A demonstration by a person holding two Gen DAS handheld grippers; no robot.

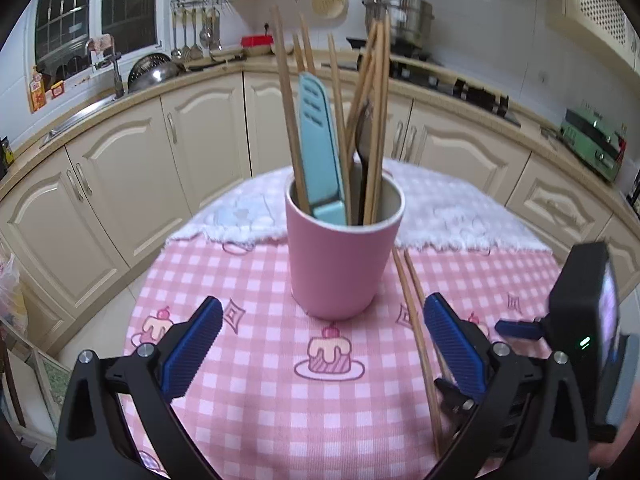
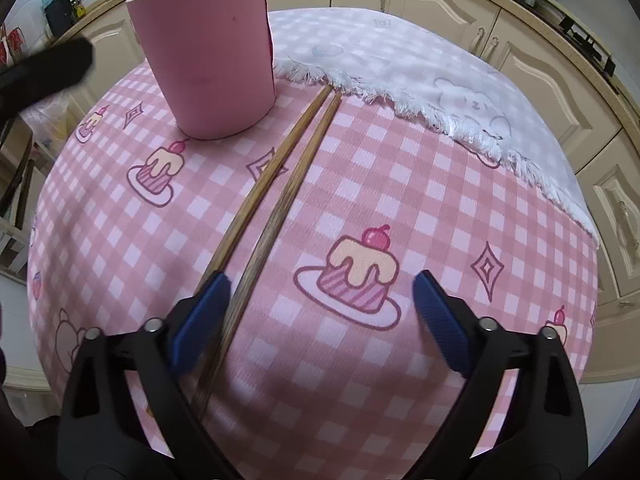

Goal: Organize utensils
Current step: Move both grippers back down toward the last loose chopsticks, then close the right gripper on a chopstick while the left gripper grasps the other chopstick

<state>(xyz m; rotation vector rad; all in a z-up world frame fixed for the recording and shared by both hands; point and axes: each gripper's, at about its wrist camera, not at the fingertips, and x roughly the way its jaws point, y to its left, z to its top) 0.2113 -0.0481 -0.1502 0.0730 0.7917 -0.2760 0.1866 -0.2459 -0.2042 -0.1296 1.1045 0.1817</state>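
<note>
Two wooden chopsticks [image 2: 272,196], long, brown, lie side by side on pink checked tablecloth [image 2: 400,184], centre frame, tips near pink cup [image 2: 208,56] upper left. Right gripper [image 2: 320,316] wide open, nothing gripped; its left pad [image 2: 202,320] just beside the chopsticks, contact unclear. Left gripper [image 1: 322,344] open, empty, w/ cup ahead.

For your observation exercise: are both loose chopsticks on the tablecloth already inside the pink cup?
No, the two chopsticks lie flat on the checked tablecloth beside the pink cup.

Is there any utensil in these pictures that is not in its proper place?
Yes. Two wooden chopsticks lie flat on the checked tablecloth beside the pink cup, while the other chopsticks stand inside it.
</note>
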